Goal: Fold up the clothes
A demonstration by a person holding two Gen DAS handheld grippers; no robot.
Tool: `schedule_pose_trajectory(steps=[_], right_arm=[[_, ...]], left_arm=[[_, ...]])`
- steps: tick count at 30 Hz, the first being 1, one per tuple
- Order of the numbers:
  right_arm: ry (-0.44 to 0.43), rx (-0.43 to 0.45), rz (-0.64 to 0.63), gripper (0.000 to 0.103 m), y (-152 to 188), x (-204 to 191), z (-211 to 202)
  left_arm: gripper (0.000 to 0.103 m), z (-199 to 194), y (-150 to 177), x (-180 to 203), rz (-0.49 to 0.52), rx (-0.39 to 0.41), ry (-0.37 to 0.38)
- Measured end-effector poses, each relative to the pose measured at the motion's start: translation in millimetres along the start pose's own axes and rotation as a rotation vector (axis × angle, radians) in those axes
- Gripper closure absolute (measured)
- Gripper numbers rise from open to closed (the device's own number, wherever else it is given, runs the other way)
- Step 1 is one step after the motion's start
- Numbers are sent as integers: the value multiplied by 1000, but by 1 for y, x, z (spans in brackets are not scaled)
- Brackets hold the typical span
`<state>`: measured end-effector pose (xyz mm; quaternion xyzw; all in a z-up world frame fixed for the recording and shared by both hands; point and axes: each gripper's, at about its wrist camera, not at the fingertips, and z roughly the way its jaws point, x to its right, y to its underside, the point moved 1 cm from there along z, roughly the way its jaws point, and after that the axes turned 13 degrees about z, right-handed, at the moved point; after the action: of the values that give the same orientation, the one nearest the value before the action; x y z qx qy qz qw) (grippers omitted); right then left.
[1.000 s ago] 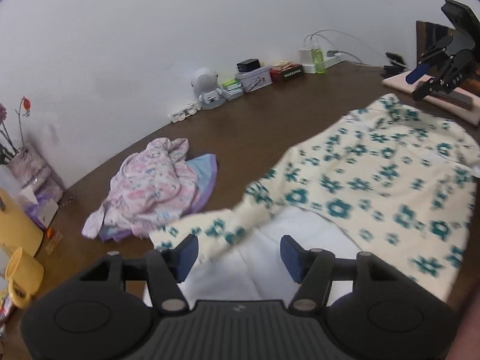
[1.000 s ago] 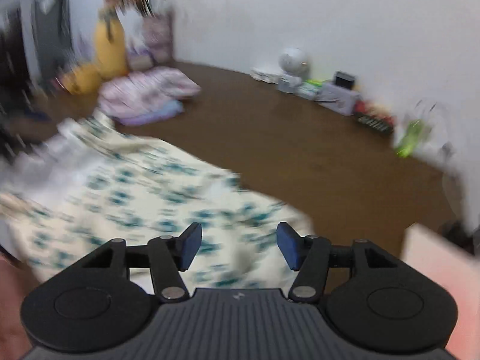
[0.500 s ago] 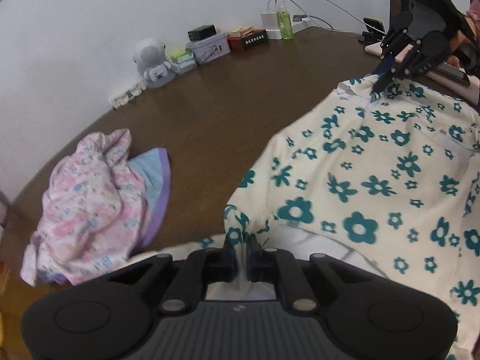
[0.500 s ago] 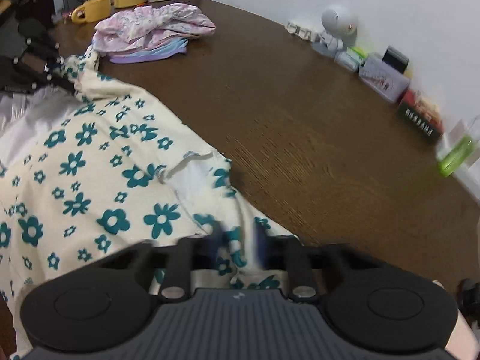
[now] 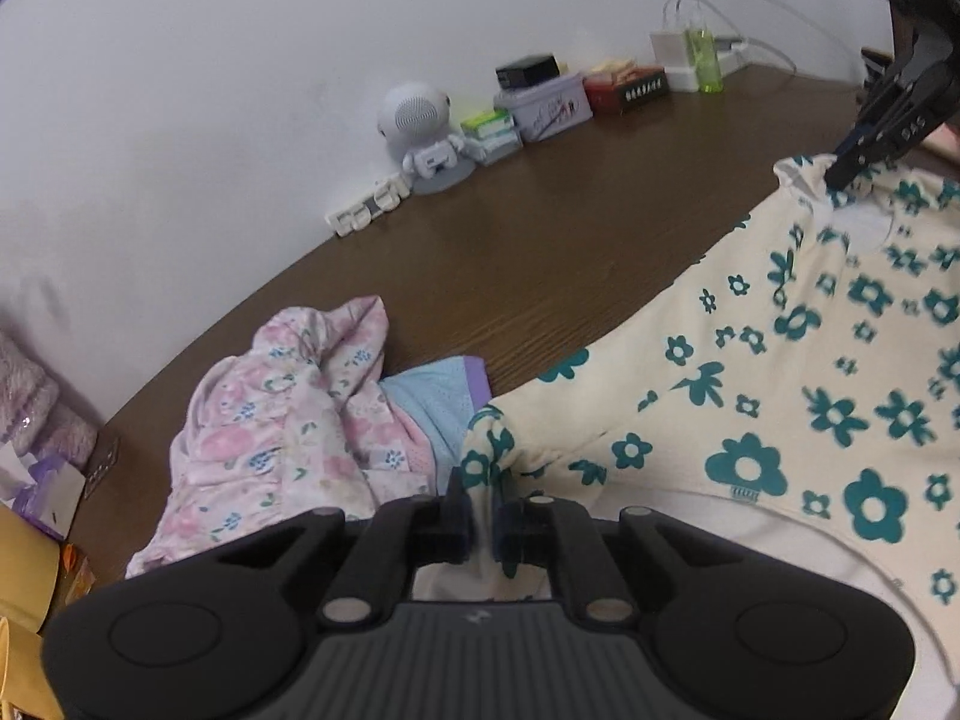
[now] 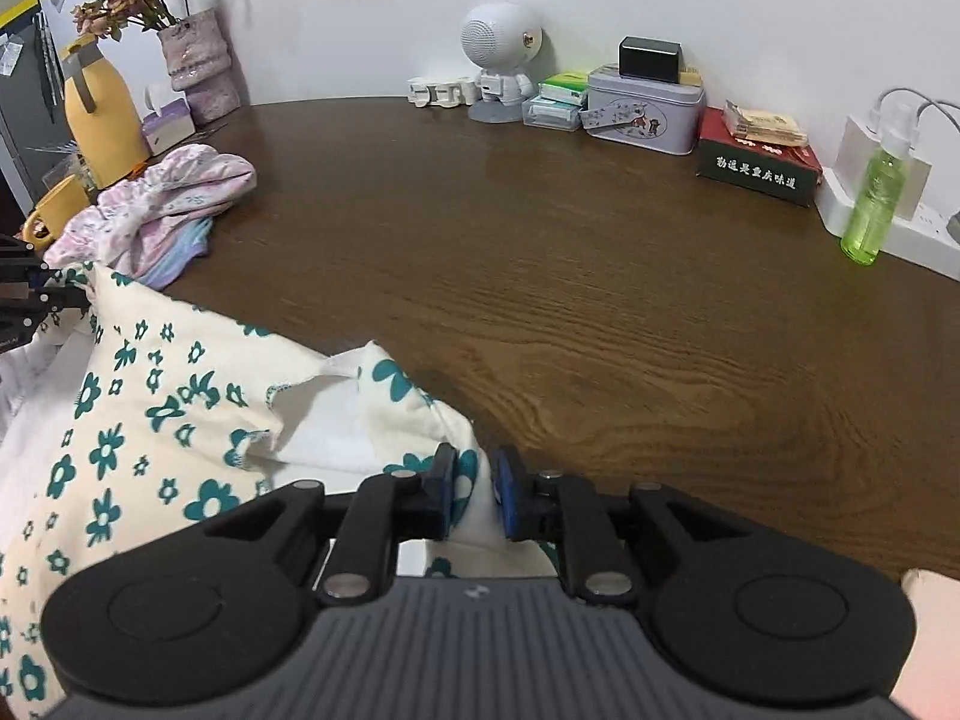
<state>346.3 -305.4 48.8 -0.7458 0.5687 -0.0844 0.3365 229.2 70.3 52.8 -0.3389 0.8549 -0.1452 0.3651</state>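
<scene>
A cream garment with teal flowers lies spread over the near part of the brown table. My left gripper is shut on its left corner, with the cloth bunched between the pads. In the right wrist view the same garment fills the lower left. My right gripper pinches a fold at its right edge; the pads still press the cloth while the jaws are opening slightly. Each gripper shows in the other's view: the right gripper at the garment's far corner, the left gripper at the left edge.
A crumpled pink floral garment over a blue one sits left of the spread garment. Along the wall stand a robot-shaped speaker, a tin box, a red box, a green bottle, a yellow jug and a flower vase.
Both grippers went from open to closed on the flowered garment's edge. Both dropped lower and moved along the table, and the garment now stretches between them.
</scene>
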Motion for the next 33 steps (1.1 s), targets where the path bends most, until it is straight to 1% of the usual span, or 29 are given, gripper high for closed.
schedule_pose_trajectory(steps=[1,2,3,5,7,8,9,10,12,14,16,19,21,22,24,26,27,28,29,31,32,33], right_arm=[[9,6,-9,86,1,-1,3],[22,12,-15,78,1,-2,5],[35,18,-21,65,2,-2,6],[44,41,-10,56,0,0,4],[-11,75,58,54,1,7,-11],[-35,92,89,51,3,12,-20],[-51,108,115,50,6,17,-30],[-47,123,133,50,10,22,-39],[-52,125,169,47,21,32,-51],[-77,115,234,47,30,46,-58],[-74,105,249,47,36,50,-59],[-103,80,270,48,43,50,-50],[-110,93,265,48,44,44,-48],[-101,116,253,48,43,40,-49],[-83,171,220,48,40,30,-54],[-101,205,145,47,35,15,-61],[-108,202,101,47,33,7,-62],[-102,179,34,47,32,-4,-60],[-67,149,-28,47,32,-14,-55],[20,86,-143,51,34,-30,-39],[38,55,-180,61,34,-35,-31],[39,30,-188,81,32,-36,-23]], left_arm=[[96,6,0,0,0,-12,-1],[96,10,1,0,-4,-21,0],[94,13,3,1,-9,-29,-2],[90,15,7,0,-24,-36,-3],[86,12,10,-2,-53,-28,-7],[85,8,11,-6,-80,-18,-7],[84,1,12,-9,-115,0,-3],[80,-5,13,-13,-149,18,3],[77,-19,11,-16,-197,56,5],[77,-28,7,-13,-211,89,24],[77,-30,2,-6,-202,98,39],[77,-25,-3,5,-188,58,7],[77,-18,-3,7,-196,26,-5],[77,-15,-2,7,-205,14,-3],[78,-13,2,5,-225,18,23],[78,-15,4,6,-224,26,39],[78,-15,4,7,-216,22,41],[77,-14,4,10,-208,13,41],[77,-12,4,12,-201,4,41],[78,-8,6,16,-191,-12,41],[82,-6,7,17,-192,-18,43],[84,-4,8,18,-195,-24,45]])
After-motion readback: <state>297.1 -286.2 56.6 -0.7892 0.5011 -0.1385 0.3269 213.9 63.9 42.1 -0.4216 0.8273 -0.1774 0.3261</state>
